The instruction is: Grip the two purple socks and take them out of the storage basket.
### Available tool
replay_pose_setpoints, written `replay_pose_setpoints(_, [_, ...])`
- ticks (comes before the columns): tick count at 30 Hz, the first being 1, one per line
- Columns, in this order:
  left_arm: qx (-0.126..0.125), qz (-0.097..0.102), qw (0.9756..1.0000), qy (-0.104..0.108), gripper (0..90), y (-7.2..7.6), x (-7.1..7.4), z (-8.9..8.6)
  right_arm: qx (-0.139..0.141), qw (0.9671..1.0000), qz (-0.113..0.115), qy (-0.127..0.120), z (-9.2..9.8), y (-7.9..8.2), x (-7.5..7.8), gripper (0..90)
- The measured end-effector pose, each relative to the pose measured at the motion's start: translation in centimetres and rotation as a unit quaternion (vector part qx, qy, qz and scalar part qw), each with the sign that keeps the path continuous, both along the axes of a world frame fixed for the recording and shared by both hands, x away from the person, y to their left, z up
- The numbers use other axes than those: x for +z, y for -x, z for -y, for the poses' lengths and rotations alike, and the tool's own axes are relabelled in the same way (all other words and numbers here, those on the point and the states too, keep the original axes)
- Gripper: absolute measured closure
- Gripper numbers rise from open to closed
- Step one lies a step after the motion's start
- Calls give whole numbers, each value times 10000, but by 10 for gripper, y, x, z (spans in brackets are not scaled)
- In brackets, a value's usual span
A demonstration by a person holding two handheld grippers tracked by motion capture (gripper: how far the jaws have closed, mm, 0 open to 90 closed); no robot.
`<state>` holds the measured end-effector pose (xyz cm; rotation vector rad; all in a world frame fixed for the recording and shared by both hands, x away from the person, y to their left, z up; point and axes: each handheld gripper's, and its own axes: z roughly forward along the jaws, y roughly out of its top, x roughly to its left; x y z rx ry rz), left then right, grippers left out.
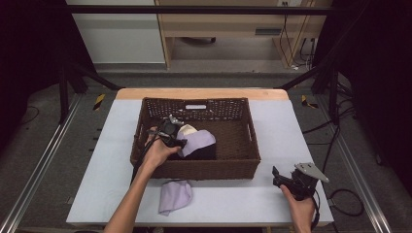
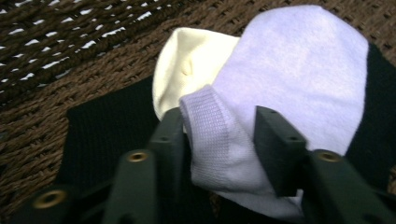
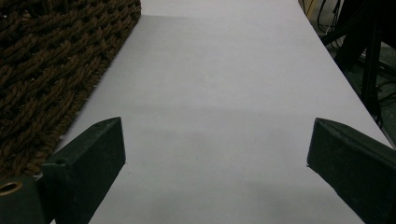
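The left gripper, reaching down into the basket, straddles one lilac sock without clamping it; a second lies outside.

Basket: dark brown weave. Inside it: lilac sock with ribbed cuff, cream sock, black cloth. Second lilac sock, lower centre. Tabletop pale grey-white.

I work in what looks like a lab or recording studio: my counter stands inside a black metal frame, with dark curtains at both sides, loose cables on the grey carpet, hazard tape on the floor, and a plain wooden desk behind.
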<state>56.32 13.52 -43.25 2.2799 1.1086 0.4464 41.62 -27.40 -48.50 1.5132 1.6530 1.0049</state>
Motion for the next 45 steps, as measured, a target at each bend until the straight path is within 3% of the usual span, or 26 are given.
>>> replay_pose_setpoints(5, [-81, 35, 9999, 52, 769, 2, 5, -1, 1, 10000, 4, 11, 0, 0, 0, 47])
replay_pose_setpoints(7, [-65, 60, 9999, 70, 803, 3, 6, -2, 2, 10000, 4, 11, 0, 0, 0, 47])
replay_pose_setpoints(11, [-35, 330, 9984, 460, 819, 6, 12, -6, -3, 10000, 1, -4, 0, 0, 0, 47])
replay_pose_setpoints(13, [-56, 436, 9977, 517, 820, 7, 14, -7, -6, 10000, 0, -2, 0, 0, 0, 47])
replay_pose_setpoints(14, [-115, 672, 9954, 666, 821, 10, 18, -8, -7, 10000, -4, 0, 0, 0, 0, 48])
replay_pose_setpoints(15, [-115, 672, 9954, 666, 823, 10, 18, -8, -7, 10000, -4, 0, 0, 0, 0, 48])
replay_pose_setpoints(17, [-143, 832, 9924, 896, 824, 12, 22, -10, -8, 10000, 0, -23, 0, 0, 0, 47])
replay_pose_setpoints(18, [-172, 943, 9889, 1136, 825, 13, 25, -12, -8, 10000, 3, -25, 0, 0, 0, 47])
replay_pose_setpoints(20, [-176, 1067, 9850, 1347, 825, 14, 29, -13, -8, 10000, -2, -20, 0, 0, 0, 47])
replay_pose_setpoints(21, [-176, 1067, 9850, 1347, 825, 14, 29, -13, -8, 10000, -2, -20, 0, 0, 0, 47])
replay_pose_setpoints(22, [-179, 1162, 9806, 1567, 825, 14, 32, -15, -8, 10000, -9, -14, 0, 0, 0, 48])
replay_pose_setpoints(23, [-168, 1250, 9783, 1642, 825, 15, 34, -15, -10, 10000, -8, -13, 0, 0, 0, 48])
replay_pose_setpoints(26, [-184, 1430, 9736, 1772, 826, 17, 41, -16, -13, 10000, -6, -14, 1, 0, 0, 48])
replay_pose_setpoints(27, [-184, 1430, 9736, 1772, 826, 17, 41, -16, -18, 10000, -8, -19, 0, 0, 0, 48])
replay_pose_setpoints(28, [-182, 1544, 9701, 1865, 826, 19, 47, -17, -14, 10000, -7, -17, 0, 0, 0, 47])
replay_pose_setpoints(29, [-182, 1544, 9701, 1865, 826, 19, 47, -17, -14, 10000, -7, -17, 0, 0, 0, 47])
replay_pose_setpoints(31, [-242, 1760, 9659, 1883, 826, 24, 57, -16, -13, 10000, -4, -16, 0, 0, 0, 48])
replay_pose_setpoints(34, [-314, 1910, 9605, 1997, 826, 29, 68, -15, -12, 10000, -6, -21, 0, 0, 0, 47])
replay_pose_setpoints(36, [-360, 1979, 9564, 2117, 827, 33, 76, -14, -10, 10000, -3, -12, 1, 0, 0, 48])
replay_pose_setpoints(37, [-360, 1979, 9564, 2117, 827, 33, 76, -14, -10, 10000, -3, -12, 1, 0, 0, 48])
replay_pose_setpoints(39, [-426, 2084, 9517, 2216, 827, 39, 87, -14, -14, 10000, -1, -24, 0, 0, 0, 48])
replay_pose_setpoints(40, [-426, 2084, 9517, 2216, 827, 39, 87, -14, -14, 10000, -1, -24, 0, 0, 0, 48])
replay_pose_setpoints(41, [-470, 2173, 9475, 2299, 827, 44, 95, -14, -19, 10000, 4, -29, 0, 0, 0, 48])
replay_pose_setpoints(43, [-529, 2239, 9432, 2396, 827, 49, 102, -15, -17, 10000, 5, -23, 0, 0, 0, 48])
replay_pose_setpoints(45, [-559, 2257, 9418, 2428, 828, 52, 105, -16, -18, 10000, 3, -22, 0, 0, 0, 47])
